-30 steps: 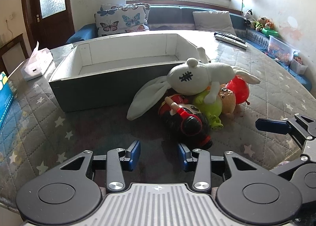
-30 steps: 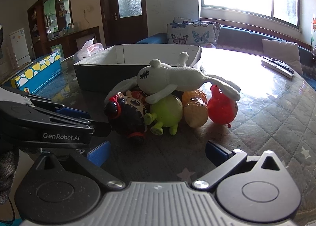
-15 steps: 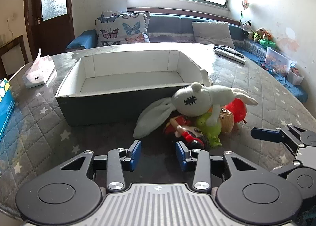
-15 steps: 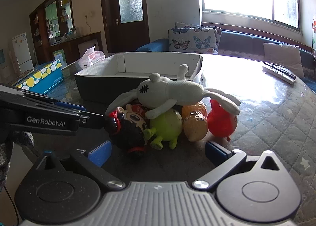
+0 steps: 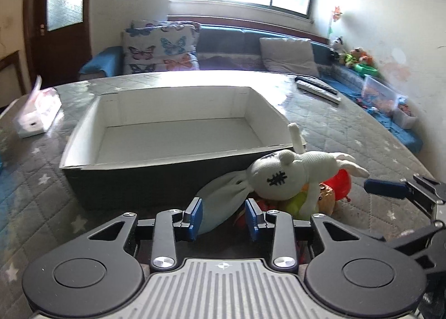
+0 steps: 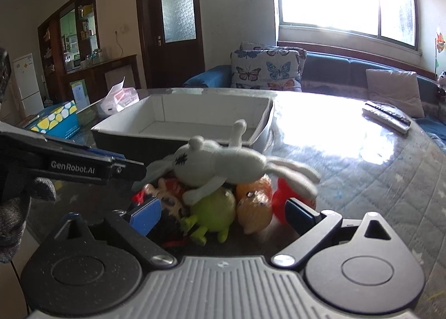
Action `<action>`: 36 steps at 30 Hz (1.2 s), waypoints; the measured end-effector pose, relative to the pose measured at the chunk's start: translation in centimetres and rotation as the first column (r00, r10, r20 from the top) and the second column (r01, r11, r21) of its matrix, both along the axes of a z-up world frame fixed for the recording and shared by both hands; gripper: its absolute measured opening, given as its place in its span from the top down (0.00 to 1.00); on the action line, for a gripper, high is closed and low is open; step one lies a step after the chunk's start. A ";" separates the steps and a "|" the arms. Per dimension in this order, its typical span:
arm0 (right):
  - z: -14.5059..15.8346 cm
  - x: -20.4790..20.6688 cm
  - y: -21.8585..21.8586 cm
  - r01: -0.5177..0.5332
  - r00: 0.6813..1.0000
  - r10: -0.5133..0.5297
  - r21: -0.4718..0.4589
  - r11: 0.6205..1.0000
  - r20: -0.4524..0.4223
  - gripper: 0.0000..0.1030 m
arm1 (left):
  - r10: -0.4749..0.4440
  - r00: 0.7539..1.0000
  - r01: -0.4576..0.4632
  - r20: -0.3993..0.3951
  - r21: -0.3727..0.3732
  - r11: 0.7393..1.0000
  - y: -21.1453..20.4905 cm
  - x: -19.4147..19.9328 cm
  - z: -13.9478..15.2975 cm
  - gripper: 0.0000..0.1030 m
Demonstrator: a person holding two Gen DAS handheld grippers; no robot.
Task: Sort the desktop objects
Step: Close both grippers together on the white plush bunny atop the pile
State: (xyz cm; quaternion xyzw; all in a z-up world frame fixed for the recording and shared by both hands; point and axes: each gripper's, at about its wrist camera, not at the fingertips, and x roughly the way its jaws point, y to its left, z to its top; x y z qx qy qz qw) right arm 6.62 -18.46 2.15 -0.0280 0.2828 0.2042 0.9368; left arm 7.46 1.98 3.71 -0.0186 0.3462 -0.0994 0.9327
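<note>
1. Right, my left gripper point(image 5: 223, 218) sat low at the near edge of the table w/ its jaws closing; the rabbit's long pale ear point(image 5: 223, 202) lay between the blue pads, but I couldn't see the pads pressing it, so not gripped.
2. My right gripper point(image 6: 221, 214) was spread wide, jaws easing inward, w/ the toy pile in the gap between the pads and nothing clamped.
3. Just past both tools, the white plush rabbit point(image 6: 223, 164) lay draped across the top of the pile, stitched mark on its head facing the cams.
4. Under it, side by side: a dark red-and-black doll point(image 6: 167, 202), a green toy point(image 6: 214, 207), an orange toy point(image 6: 255, 207) and a red toy point(image 5: 341, 181) – all touching each other.
5. Behind the pile, touching or nearly so, stood the open box point(image 5: 178, 129), dark outside, white inside, nothing in it.
6. Further out on the quilted star-print table cover point(image 5: 41, 196): a tissue pack point(image 5: 36, 112) to the left, a blue box w/ yellow dots point(image 6: 57, 118) beyond that, remotes point(image 5: 317, 87) far right.
7. A grey knit glove point(image 6: 16, 207) showed at the left gripper's handle in the right-wrist view.
</note>
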 end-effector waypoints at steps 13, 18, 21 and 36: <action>0.9 3.6 0.4 0.000 1.000 0.001 -0.038 0.999 0.009 0.08 | -0.118 0.993 0.118 -0.006 -0.012 0.993 0.1 2.2 -0.5 0.65; 0.7 4.1 0.9 -0.031 1.000 0.031 -0.041 0.999 0.000 0.10 | -0.150 0.988 0.150 -0.021 -0.007 0.989 0.2 2.9 -1.1 0.65; 0.5 4.3 1.4 -0.047 0.999 0.046 -0.056 0.997 -0.002 0.10 | -0.159 0.987 0.158 -0.032 -0.021 0.987 0.1 3.1 -1.3 0.67; -0.4 4.6 2.7 -0.081 0.997 0.081 -0.122 0.989 -0.006 0.17 | -0.180 0.984 0.180 0.001 -0.055 0.982 0.5 3.5 -1.3 0.86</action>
